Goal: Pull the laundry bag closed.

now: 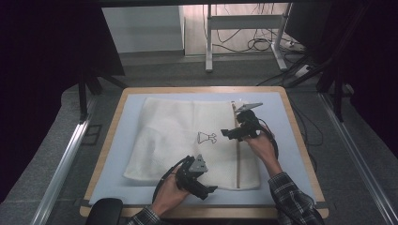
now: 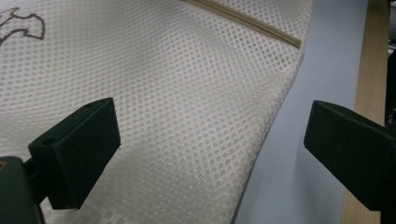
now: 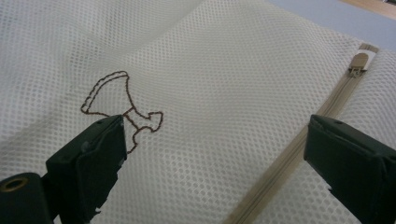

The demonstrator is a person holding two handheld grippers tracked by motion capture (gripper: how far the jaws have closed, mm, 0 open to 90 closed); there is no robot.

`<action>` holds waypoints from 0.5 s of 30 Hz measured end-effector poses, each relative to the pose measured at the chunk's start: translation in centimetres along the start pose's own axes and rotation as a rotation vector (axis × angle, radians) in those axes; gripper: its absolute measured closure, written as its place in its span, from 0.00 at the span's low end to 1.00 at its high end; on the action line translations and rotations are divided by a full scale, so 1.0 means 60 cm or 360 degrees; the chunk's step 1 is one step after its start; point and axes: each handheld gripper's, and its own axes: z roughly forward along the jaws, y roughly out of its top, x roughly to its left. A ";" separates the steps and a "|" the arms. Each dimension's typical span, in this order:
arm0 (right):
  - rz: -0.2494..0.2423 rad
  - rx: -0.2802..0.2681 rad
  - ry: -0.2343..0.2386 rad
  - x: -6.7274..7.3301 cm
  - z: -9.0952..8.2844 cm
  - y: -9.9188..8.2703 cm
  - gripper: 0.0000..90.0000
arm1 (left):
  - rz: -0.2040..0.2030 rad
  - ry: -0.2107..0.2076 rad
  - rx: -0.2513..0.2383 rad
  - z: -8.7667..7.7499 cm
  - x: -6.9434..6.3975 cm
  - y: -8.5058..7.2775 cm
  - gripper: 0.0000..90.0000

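A white mesh laundry bag [image 1: 183, 140] lies flat on the blue mat, with a brown stitched emblem [image 1: 207, 137] near its middle and a beige zipper [image 1: 237, 154] running along its right side. My left gripper [image 1: 206, 189] hovers open over the bag's near edge; its jaws straddle the mesh [image 2: 187, 116] and the bag's border beside the mat. My right gripper [image 1: 230, 133] is open above the bag between emblem and zipper. In its view the emblem [image 3: 122, 109] sits by the left jaw, the zipper [image 3: 289, 158] by the right, and the zipper pull [image 3: 358, 63] lies farther off.
The blue mat [image 1: 117, 154] covers a wooden table [image 1: 106, 140] with bare margins around the bag. Beyond the table's far edge stand desk legs [image 1: 209, 42] and loose cables [image 1: 263, 43] on the floor. Dark curtains flank both sides.
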 end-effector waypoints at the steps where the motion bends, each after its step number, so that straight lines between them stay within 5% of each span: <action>1: 0.0000 -0.0009 0.0009 0.002 -0.002 -0.001 0.06 | 0.0000 0.0000 0.0000 0.000 0.000 0.000 0.03; 15: -0.0063 -0.0026 -0.0006 0.034 -0.030 -0.019 0.05 | -0.0010 0.0065 0.0011 -0.015 0.015 -0.006 0.03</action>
